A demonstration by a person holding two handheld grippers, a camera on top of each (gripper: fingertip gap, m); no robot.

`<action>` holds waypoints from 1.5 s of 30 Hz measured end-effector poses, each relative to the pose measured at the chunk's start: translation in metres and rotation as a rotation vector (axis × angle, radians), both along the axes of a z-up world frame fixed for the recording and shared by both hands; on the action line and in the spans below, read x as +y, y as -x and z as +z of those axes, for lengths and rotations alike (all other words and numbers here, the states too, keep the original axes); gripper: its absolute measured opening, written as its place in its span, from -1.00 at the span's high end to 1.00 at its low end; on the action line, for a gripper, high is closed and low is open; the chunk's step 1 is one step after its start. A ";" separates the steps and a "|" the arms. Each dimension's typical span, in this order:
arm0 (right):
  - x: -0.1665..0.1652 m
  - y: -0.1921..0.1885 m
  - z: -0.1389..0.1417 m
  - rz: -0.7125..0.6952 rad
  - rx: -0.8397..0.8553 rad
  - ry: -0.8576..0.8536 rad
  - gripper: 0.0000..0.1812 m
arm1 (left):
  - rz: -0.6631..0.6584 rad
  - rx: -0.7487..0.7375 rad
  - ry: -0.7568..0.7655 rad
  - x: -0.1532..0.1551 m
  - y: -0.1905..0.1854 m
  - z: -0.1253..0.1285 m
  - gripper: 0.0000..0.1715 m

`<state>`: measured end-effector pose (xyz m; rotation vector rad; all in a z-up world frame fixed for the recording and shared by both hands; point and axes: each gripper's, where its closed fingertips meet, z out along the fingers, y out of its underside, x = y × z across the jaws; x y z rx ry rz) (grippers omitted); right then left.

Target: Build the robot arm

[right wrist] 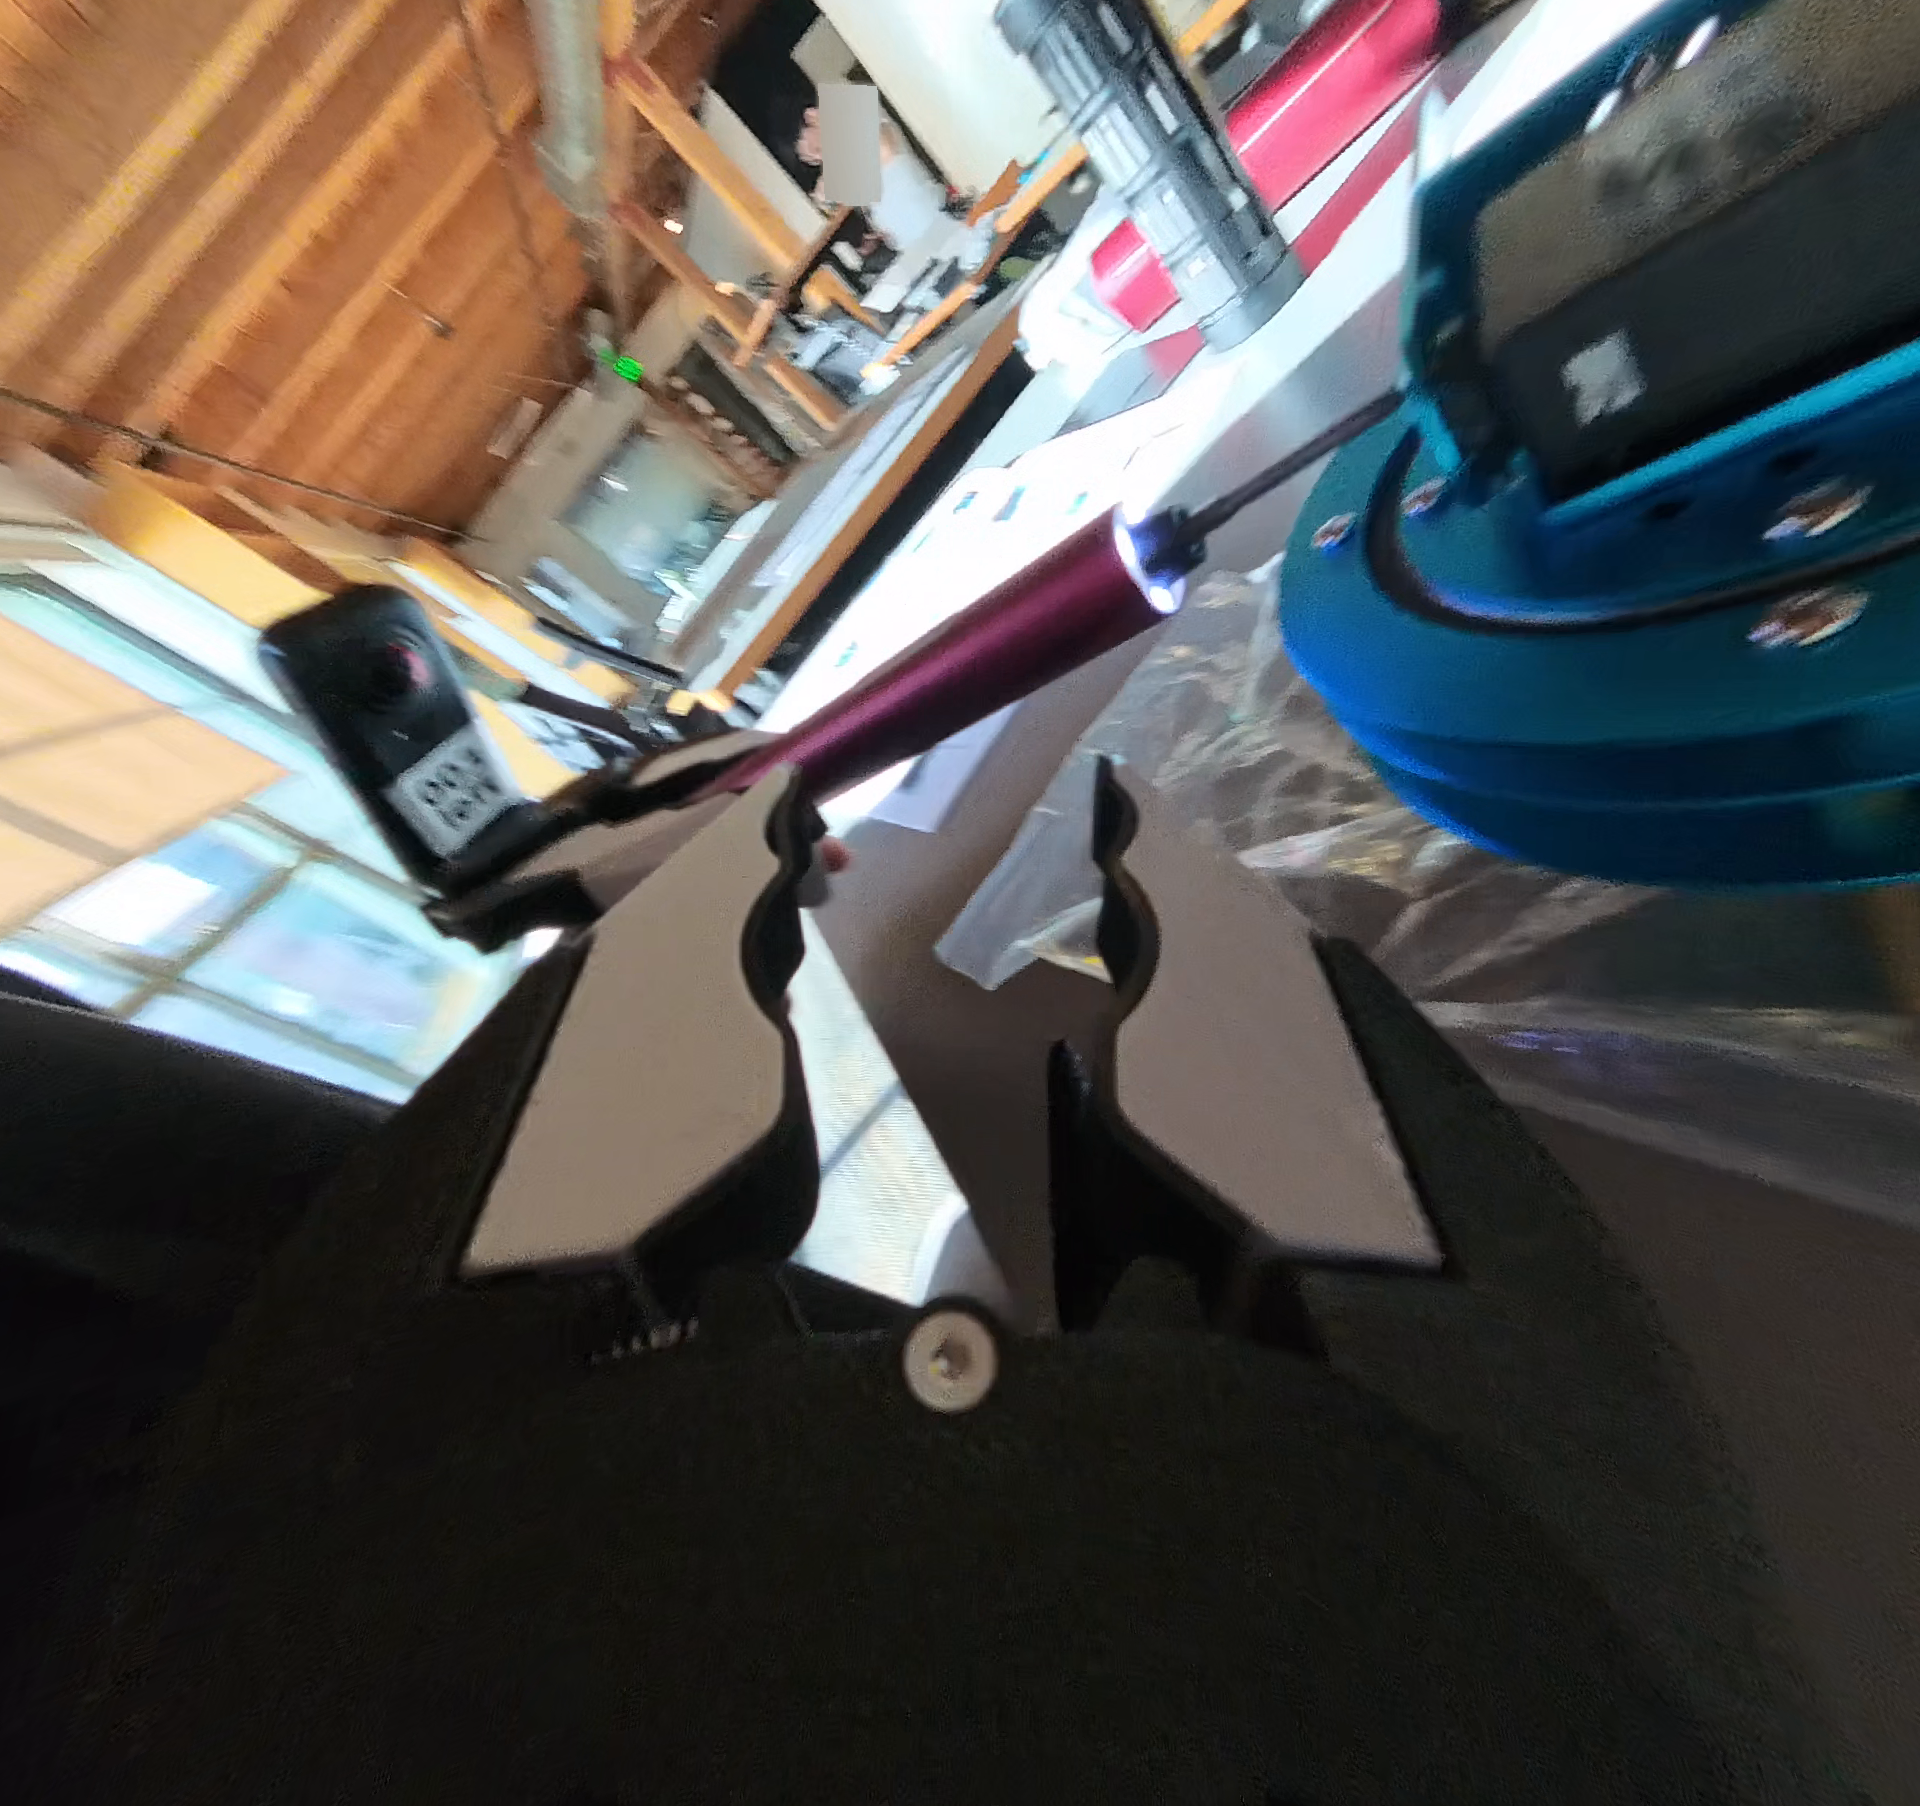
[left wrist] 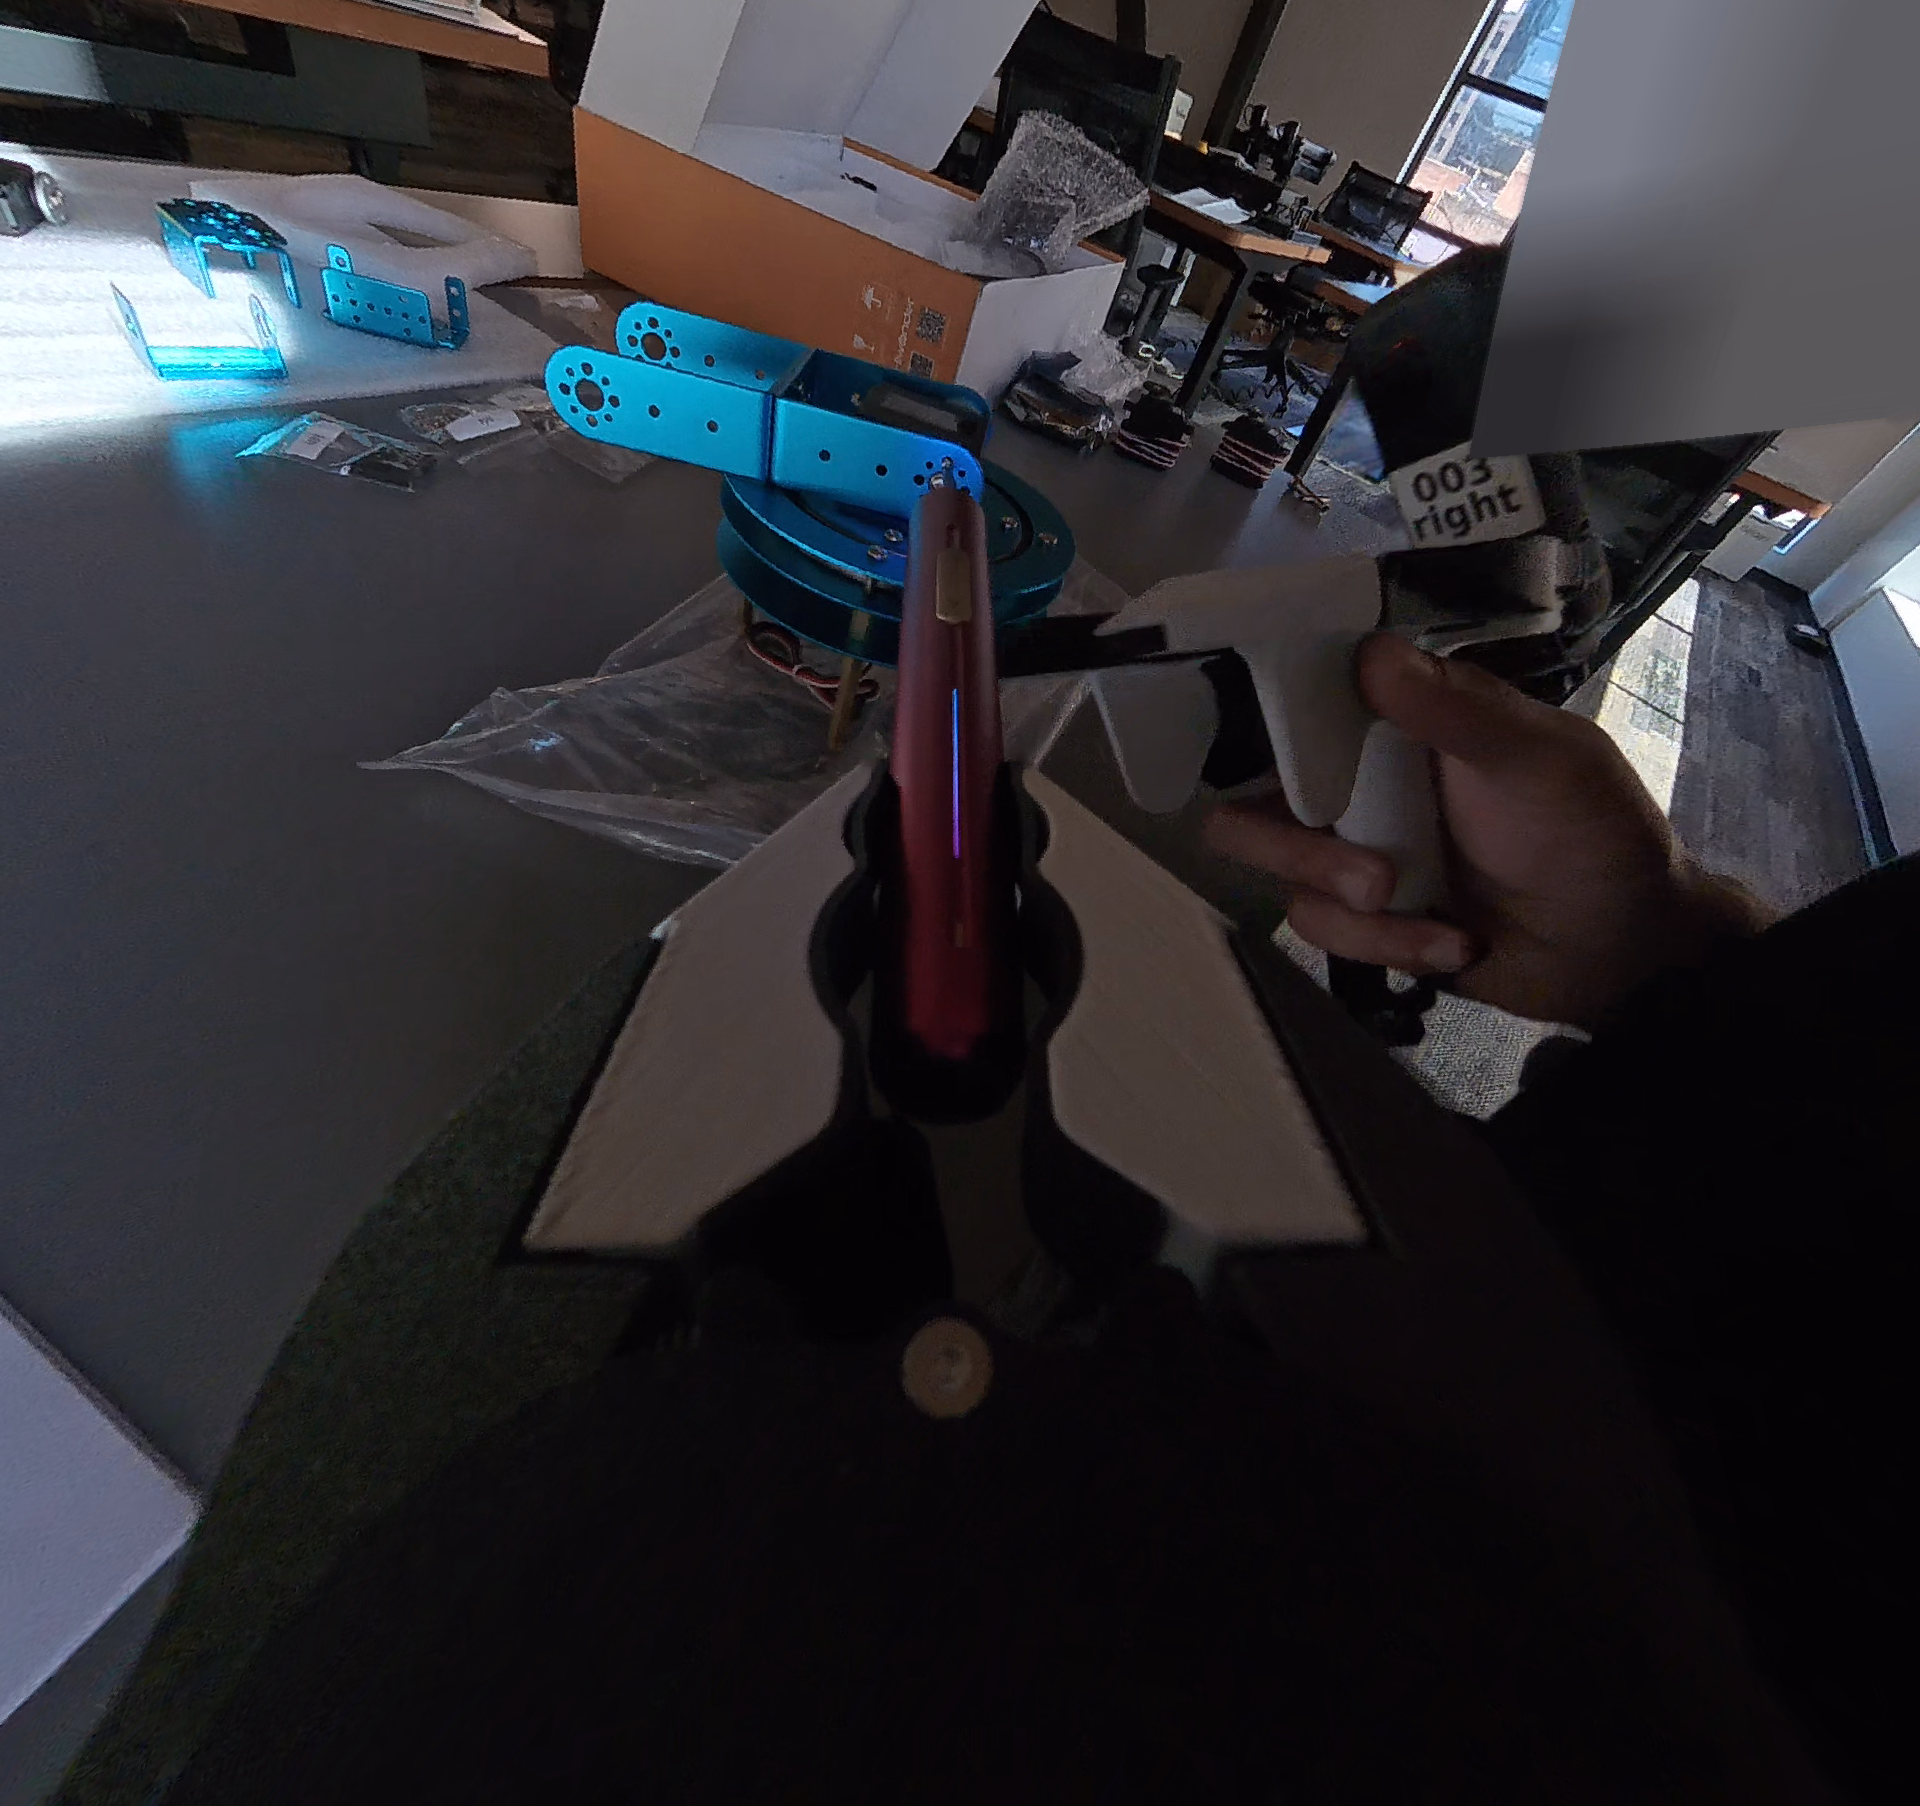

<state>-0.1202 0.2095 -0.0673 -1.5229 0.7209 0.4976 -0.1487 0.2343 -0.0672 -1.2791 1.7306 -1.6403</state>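
Clamped between the pads of the left gripper (left wrist: pixel 940 883), a maroon electric screwdriver (left wrist: pixel 943 717) runs straight forward along the fingers; its long axis points away from the camera, and its tip sits on a screw head at the top of the blue metal turntable assembly (left wrist: pixel 883 499). In the right wrist view the same driver (right wrist: pixel 966 660) crosses the frame at a slant, with its small lamps lit and its thin black bit reaching the edge of the blue assembly (right wrist: pixel 1600 676).

Left of the assembly in the left wrist view, loose blue brackets (left wrist: pixel 390 302) stand on white foam, well apart from the driver, and small parts bags (left wrist: pixel 343 452) lie on the grey table (left wrist: pixel 260 717). Behind them is an open orange-and-white carton (left wrist: pixel 790 239). Crumpled clear plastic wrap (left wrist: pixel 644 738) lies under the blue assembly.

Further right, the right gripper (left wrist: pixel 1091 644) comes in sideways, held by a hand (left wrist: pixel 1507 842), with its dark fingertips just beside the blue base. From its own camera, the right gripper (right wrist: pixel 951 821) has its jaws spread with nothing between them. The blue assembly lies ahead and to its right, close by. Of the two grippers, the left is the one in contact, through the driver.
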 end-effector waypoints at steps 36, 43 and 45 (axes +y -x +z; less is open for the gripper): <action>-0.022 0.005 0.030 -0.688 -1.662 0.834 0.72 | 0.157 -0.105 0.240 -0.022 0.045 0.035 0.78; -0.104 -0.052 -0.014 -0.307 -1.095 0.866 0.45 | 0.150 -0.194 0.159 0.045 0.047 0.048 0.77; -0.129 -0.077 -0.030 -0.173 -0.950 0.832 0.59 | 0.130 -0.197 0.141 0.063 0.038 0.048 0.77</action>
